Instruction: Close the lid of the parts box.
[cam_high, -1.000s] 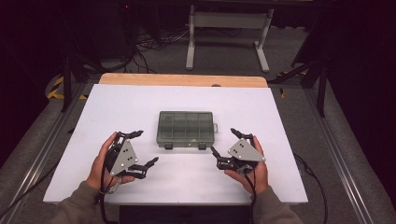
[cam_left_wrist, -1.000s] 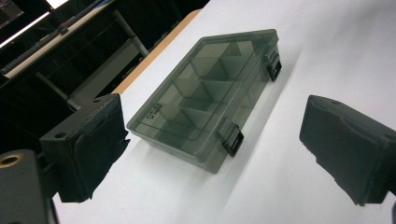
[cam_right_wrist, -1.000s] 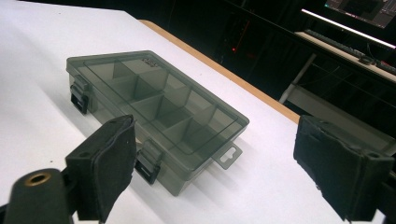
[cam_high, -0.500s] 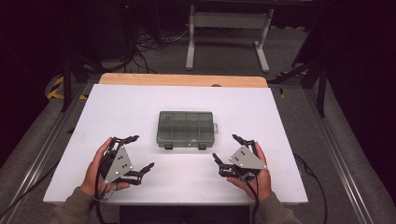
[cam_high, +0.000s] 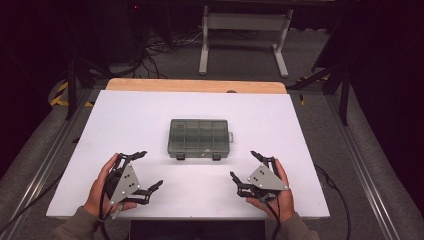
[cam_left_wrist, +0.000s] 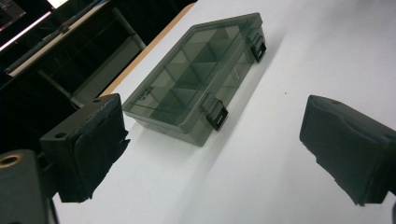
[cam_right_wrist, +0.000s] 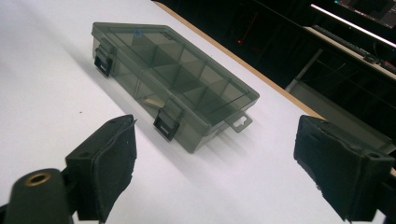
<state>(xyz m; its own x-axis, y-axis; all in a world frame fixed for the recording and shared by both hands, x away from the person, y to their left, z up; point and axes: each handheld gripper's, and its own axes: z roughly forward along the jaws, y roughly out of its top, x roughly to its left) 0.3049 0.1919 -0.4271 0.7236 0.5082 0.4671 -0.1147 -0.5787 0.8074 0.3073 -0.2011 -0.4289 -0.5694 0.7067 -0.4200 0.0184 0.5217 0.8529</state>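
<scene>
Both grippers have drawn back toward the near table edge, away from the box.

From the high view, the left gripper (cam_high: 141, 170) sits at 7 o'clock from the smoky plastic box (cam_high: 199, 138) and the right gripper (cam_high: 248, 167) at 5 o'clock, each with its jaws spread wide and holding nothing. The box lies closed, latches facing the person, at the middle of the white table (cam_high: 150, 115), well apart from both grippers.

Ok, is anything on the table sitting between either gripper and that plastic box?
Nothing visible. Bare white table lies between the left gripper, the right gripper and the plastic box; both grippers are open.
</scene>
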